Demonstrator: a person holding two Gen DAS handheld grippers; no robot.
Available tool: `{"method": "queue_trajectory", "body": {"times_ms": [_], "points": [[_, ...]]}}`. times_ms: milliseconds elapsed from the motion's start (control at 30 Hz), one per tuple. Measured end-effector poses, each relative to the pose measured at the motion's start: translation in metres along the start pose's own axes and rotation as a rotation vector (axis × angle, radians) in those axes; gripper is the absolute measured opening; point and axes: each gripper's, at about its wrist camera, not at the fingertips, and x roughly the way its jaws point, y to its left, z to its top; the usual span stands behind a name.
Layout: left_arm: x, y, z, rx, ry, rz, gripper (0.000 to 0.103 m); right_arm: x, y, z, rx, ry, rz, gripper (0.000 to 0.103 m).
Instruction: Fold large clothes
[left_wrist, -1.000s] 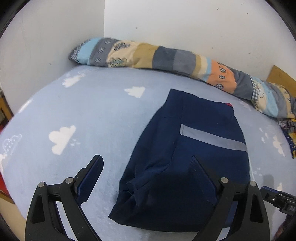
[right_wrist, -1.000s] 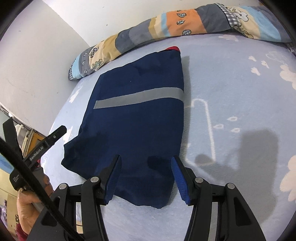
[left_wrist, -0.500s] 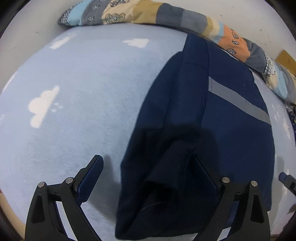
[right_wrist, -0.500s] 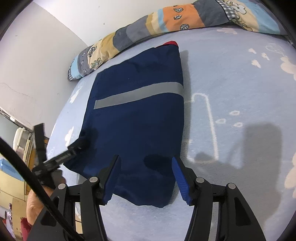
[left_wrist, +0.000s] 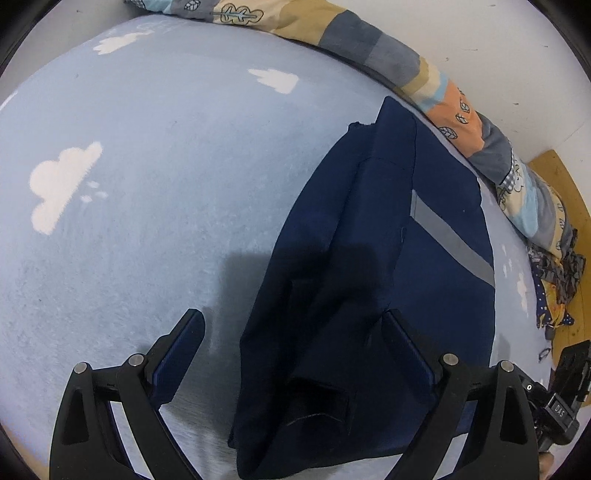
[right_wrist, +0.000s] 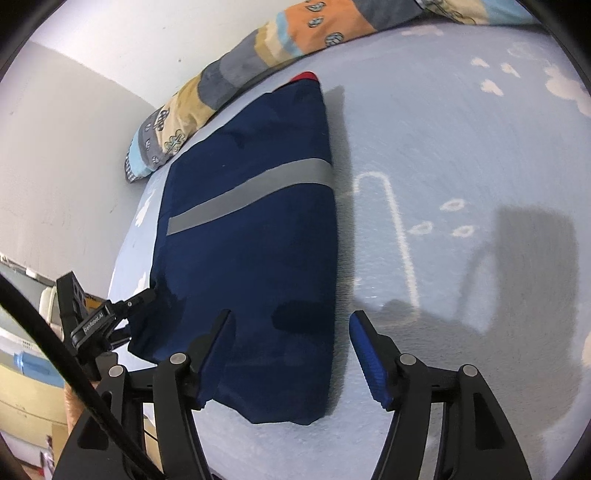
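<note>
Left tongs (left_wrist: 293, 347): jaws spread wide, gripping nothing. They straddle the near left corner of the navy garment (left_wrist: 369, 295), which lies folded on the cloud-print bed (left_wrist: 147, 184). From these tongs its long axis runs from 6 o'clock toward 1 o'clock, ending by the patchwork bolster (left_wrist: 388, 62) along the wall.

Right tongs (right_wrist: 291, 343): also spread wide and empty, poised at the near right corner of the garment (right_wrist: 251, 240), which extends toward 12 o'clock. A grey stripe (right_wrist: 247, 192) crosses it.

Judgement: both tongs sit about equally near the hem; the next fold likely carries that near edge toward 12 o'clock.

Writing: the left tongs (right_wrist: 138, 299) housing reads roughly "GenRobot.AI"; the other unit's small label shows "DAS".
</note>
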Motion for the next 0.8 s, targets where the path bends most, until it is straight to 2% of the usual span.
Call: {"method": "queue_trajectory", "body": {"times_ms": [167, 400, 600, 633, 733, 800], "points": [[0.014, 0.001, -0.001, -0.017, 0.04, -0.046, 0.096, 0.006, -0.009, 0.002, 0.038, 0.019, 0.041, 0.081], [0.03, -0.005, 0.003, -0.009, 0.049, -0.124, 0.101, 0.026, -0.024, 0.009, 0.11, 0.032, 0.083, 0.081], [0.039, -0.011, 0.005, 0.011, 0.011, -0.133, 0.102, 0.055, -0.028, 0.026, 0.162, 0.035, 0.228, 0.084], [0.041, -0.012, 0.005, 0.015, 0.004, -0.133, 0.102, 0.061, -0.026, 0.029, 0.164, 0.04, 0.249, 0.088], [0.045, -0.026, 0.003, 0.029, -0.03, -0.128, 0.102, 0.074, -0.009, 0.035, 0.102, 0.033, 0.251, 0.094], [0.043, -0.037, 0.002, 0.043, -0.058, -0.146, 0.093, 0.08, 0.002, 0.036, 0.038, 0.026, 0.215, 0.093]]}}
